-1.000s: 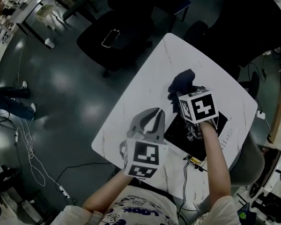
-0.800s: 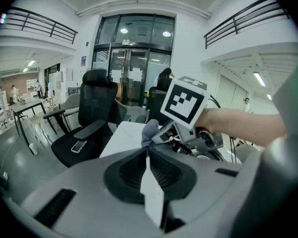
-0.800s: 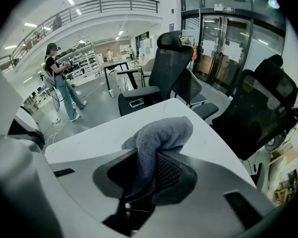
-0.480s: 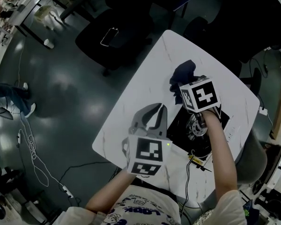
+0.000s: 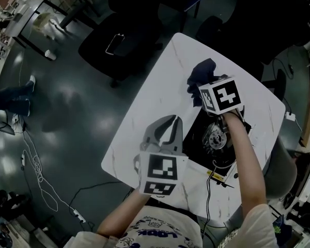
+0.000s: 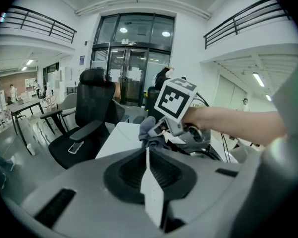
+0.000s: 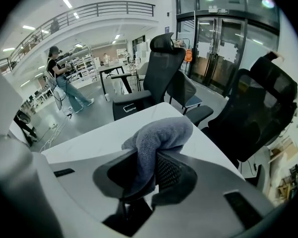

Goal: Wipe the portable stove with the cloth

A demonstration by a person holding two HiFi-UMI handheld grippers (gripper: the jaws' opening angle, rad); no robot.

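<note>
**Item:** grey-blue terry cloth (image 7: 161, 133), clamped between the jaws of the right gripper (image 7: 148, 158), bunched at the far edge of the black square portable stove (image 5: 211, 138).

**Left gripper** (image 6: 147, 151): jaws pressed together, holding nothing, over the bare white marble-patterned table (image 5: 155, 97) beside the stove.

**Progress:** cloth in hand. Contact with the stove is unclear in the dim head view, and most of the top probably remains to wipe.

**Clearance:** the stove lies near the table's right edge, with a thin cable (image 5: 217, 175) at its near side. There is open tabletop to the left and beyond.

Head view overhead, gripper views level, table (image 5: 144, 123) shared
</note>
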